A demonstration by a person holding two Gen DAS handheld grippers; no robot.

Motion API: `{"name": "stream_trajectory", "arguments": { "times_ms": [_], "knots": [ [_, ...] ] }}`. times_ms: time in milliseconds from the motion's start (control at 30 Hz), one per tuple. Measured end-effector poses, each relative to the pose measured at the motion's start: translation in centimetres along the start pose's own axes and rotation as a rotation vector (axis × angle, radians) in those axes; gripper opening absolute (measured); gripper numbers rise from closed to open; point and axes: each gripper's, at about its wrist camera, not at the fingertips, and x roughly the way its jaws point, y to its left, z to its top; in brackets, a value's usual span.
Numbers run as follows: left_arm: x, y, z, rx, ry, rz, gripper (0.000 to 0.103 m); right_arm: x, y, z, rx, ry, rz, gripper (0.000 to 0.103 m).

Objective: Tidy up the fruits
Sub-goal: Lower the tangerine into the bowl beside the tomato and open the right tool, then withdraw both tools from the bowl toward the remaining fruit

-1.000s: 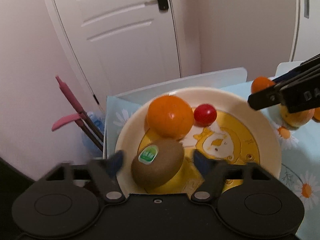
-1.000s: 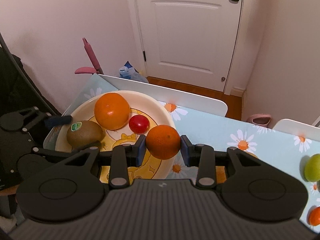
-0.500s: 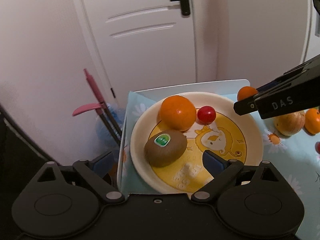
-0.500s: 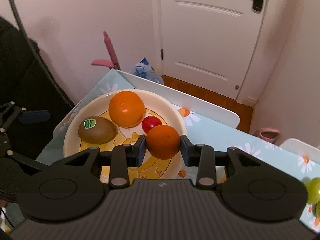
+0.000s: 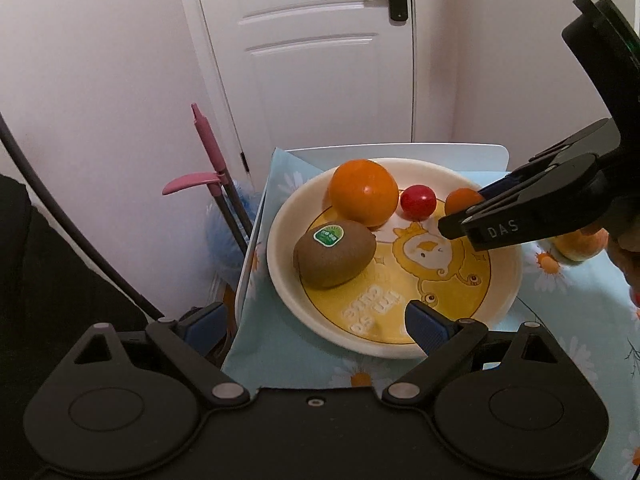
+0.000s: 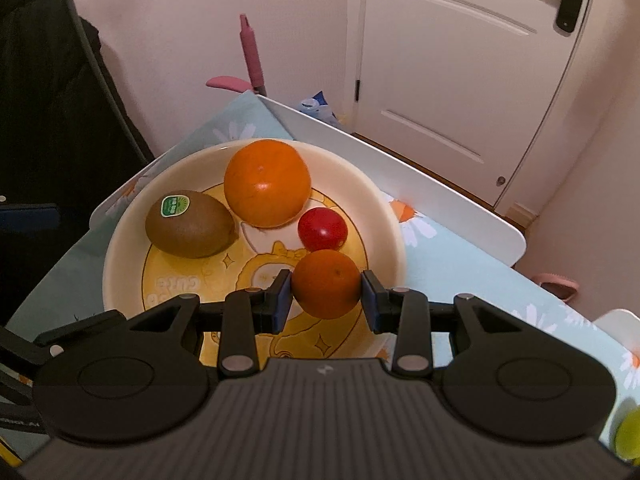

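A cream and yellow plate (image 5: 506,280) (image 6: 124,240) sits at the table's left end. It holds a kiwi (image 5: 334,254) (image 6: 190,229), a large orange (image 5: 363,192) (image 6: 267,183) and a red tomato (image 5: 418,202) (image 6: 322,229). My right gripper (image 6: 325,295) is shut on a small orange (image 6: 325,283) (image 5: 462,200) over the plate's right part, beside the tomato. My left gripper (image 5: 316,326) is open and empty, pulled back at the plate's near rim.
A pale orange fruit (image 5: 580,245) lies on the daisy tablecloth (image 5: 560,320) right of the plate, and a green fruit (image 6: 628,436) farther right. A white chair back (image 6: 400,184) stands behind the table. A pink broom (image 5: 212,152) leans by the door.
My left gripper has drawn back from the kiwi, leaving it on the plate. My right gripper has carried the small orange over the plate, lower and closer to the tomato.
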Motion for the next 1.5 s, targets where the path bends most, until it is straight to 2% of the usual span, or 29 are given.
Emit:
{"name": "stream_trajectory", "arguments": {
  "times_ms": [33,133,200,267,733,1000,1300,1500],
  "knots": [
    [-0.1,-0.1,-0.1,-0.002,-0.001,0.001,0.098,0.0,0.0,0.0,0.001,-0.005,0.002,0.052],
    [-0.2,0.0,-0.2,-0.006,-0.004,-0.002,0.098,-0.5,0.0,-0.1,-0.001,-0.028,-0.003,0.073],
    [-0.3,0.0,-0.1,-0.012,-0.006,-0.003,0.098,-1.2,0.1,-0.1,0.005,-0.055,-0.032,0.098],
    [-0.5,-0.1,-0.1,-0.012,-0.007,-0.001,0.098,-2.0,0.0,-0.2,0.017,-0.078,-0.046,0.103],
    [-3.3,-0.6,1.1,-0.004,-0.062,-0.025,0.098,-7.6,0.9,-0.8,0.078,-0.119,-0.067,0.103],
    [-5.3,-0.9,1.9,0.005,-0.104,-0.069,0.099,-12.4,0.4,-2.2,0.171,-0.166,-0.126,0.103],
    [-7.9,-2.3,2.1,0.070,-0.136,-0.122,0.099,-17.4,-1.3,-5.5,0.258,-0.180,-0.211,0.103],
    [-9.9,-4.9,1.5,0.099,-0.166,-0.101,0.102,-20.2,-3.5,-9.1,0.296,-0.193,-0.234,0.103]
  ]
}}
